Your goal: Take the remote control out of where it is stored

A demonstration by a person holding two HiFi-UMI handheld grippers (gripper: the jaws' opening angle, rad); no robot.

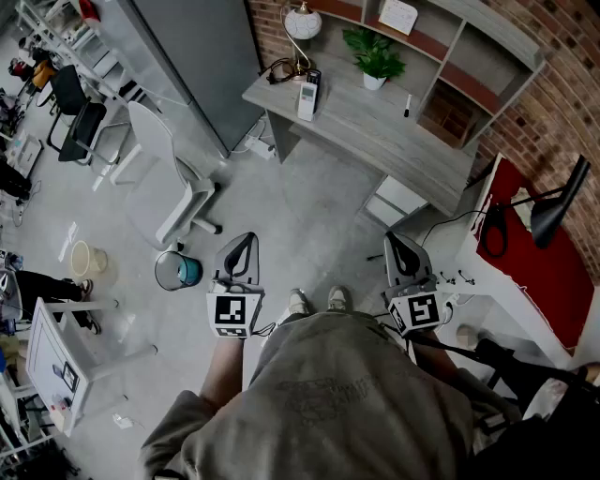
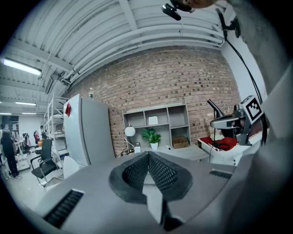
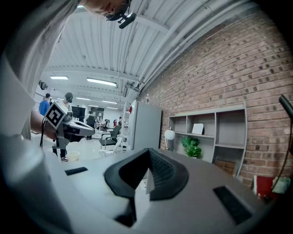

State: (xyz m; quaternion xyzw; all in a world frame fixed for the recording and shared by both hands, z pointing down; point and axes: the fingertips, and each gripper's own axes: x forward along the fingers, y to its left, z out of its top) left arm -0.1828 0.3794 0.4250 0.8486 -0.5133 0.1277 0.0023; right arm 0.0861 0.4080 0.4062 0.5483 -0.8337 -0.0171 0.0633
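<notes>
Nearest in the head view, the left hand-held gripper [image 1: 246, 242] and the right hand-held gripper [image 1: 395, 240] are carried side by side at waist height. They point ahead over the bare floor [image 1: 309, 216]. Each one's own view shows its jaws pressed together with nothing between them, the left [image 2: 149, 154] and the right [image 3: 148, 153] alike. That fits a walking carry rather than a reach, since nothing is close enough to grasp.

Farther out to the left, a blue bin [image 1: 177, 270] and a white chair [image 1: 159, 169] stand on the floor. The path ahead runs between them and the red-topped table [image 1: 548, 272] on the right.

Well beyond, against the brick wall, the grey surface [image 1: 384, 131] carries the remote control [image 1: 307, 97]. It is near the left end, just beside a round white lamp [image 1: 302, 22], with a potted plant [image 1: 375, 56] farther along. The remote looks white, slim and oblong, with a darker patch at its far end. Whether it rests in a holder is too small to tell.
</notes>
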